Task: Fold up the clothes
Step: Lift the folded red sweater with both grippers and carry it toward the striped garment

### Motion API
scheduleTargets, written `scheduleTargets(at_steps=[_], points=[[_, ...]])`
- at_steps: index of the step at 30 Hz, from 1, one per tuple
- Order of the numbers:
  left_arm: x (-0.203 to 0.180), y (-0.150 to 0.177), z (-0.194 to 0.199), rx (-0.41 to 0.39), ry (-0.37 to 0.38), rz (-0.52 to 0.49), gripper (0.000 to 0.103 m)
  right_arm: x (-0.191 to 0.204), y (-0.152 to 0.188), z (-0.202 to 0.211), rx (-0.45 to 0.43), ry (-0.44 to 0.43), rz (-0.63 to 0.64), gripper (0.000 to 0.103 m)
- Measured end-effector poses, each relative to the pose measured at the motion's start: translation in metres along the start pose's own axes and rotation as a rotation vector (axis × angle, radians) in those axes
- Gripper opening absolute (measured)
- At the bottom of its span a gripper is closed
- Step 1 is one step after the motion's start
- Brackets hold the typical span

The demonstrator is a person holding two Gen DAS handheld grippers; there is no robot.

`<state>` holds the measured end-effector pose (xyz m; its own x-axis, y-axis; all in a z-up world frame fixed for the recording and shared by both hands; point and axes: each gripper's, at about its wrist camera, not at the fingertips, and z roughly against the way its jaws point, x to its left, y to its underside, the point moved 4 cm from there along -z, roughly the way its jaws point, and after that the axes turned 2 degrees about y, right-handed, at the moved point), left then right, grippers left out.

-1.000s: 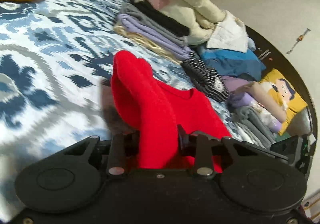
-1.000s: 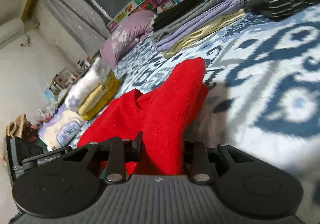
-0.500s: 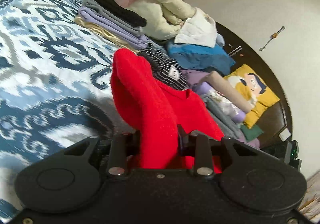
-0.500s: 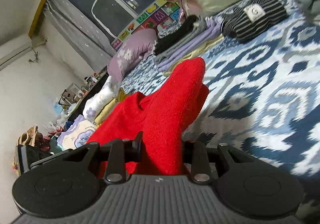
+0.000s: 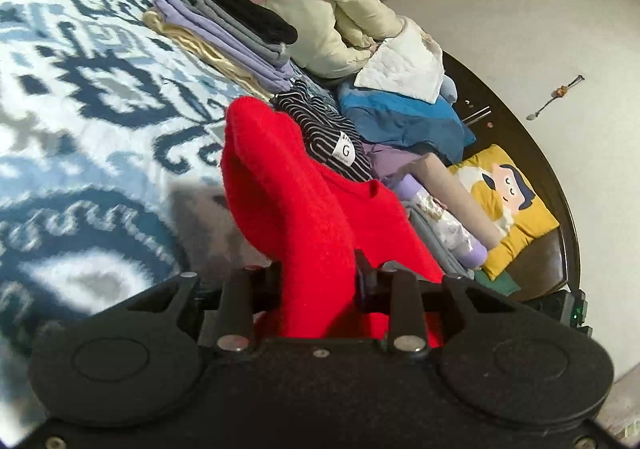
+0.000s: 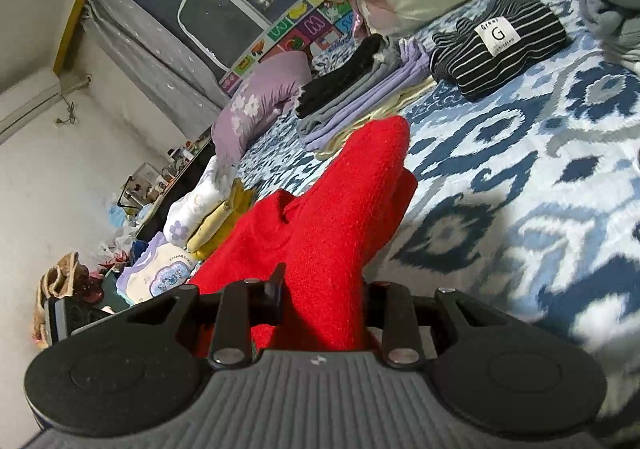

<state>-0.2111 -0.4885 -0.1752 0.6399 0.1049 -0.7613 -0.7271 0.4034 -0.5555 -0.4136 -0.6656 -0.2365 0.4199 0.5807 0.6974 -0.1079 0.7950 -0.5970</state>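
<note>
The left gripper (image 5: 316, 281) pinches a red garment (image 5: 288, 201) at lower centre of its frame; the cloth rises above the patterned bedspread (image 5: 80, 109). The right gripper (image 6: 324, 289) pinches the same garment (image 6: 344, 217) at lower centre, with a striped top (image 6: 500, 45) at upper right.
</note>
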Motion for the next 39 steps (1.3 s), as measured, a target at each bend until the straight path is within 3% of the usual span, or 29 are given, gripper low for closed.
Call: scheduleTargets(at_steps=[11,17,25,33,39], points=[[-0.003,-0.062,-0.091,0.003,0.033,0.015,0.029,-0.043,-0.101,-0.035,0.026,0.030,0.066,0.030],[-0.005,-0.094,-0.123,0.001,0.051,-0.015,0.029,-0.059,-0.143,-0.052,-0.008,0.044,0.072,0.031],[0.009,-0.134,-0.143,-0.016,0.043,-0.055,0.029,-0.070,-0.169,-0.084,-0.101,0.037,0.027,0.031],[0.023,-0.162,-0.154,-0.022,0.040,-0.069,0.029,-0.077,-0.185,-0.118,-0.118,0.004,0.008,0.031],[0.015,-0.179,-0.190,0.004,0.074,-0.089,0.029,-0.085,-0.208,-0.124,-0.124,0.035,0.035,0.031]])
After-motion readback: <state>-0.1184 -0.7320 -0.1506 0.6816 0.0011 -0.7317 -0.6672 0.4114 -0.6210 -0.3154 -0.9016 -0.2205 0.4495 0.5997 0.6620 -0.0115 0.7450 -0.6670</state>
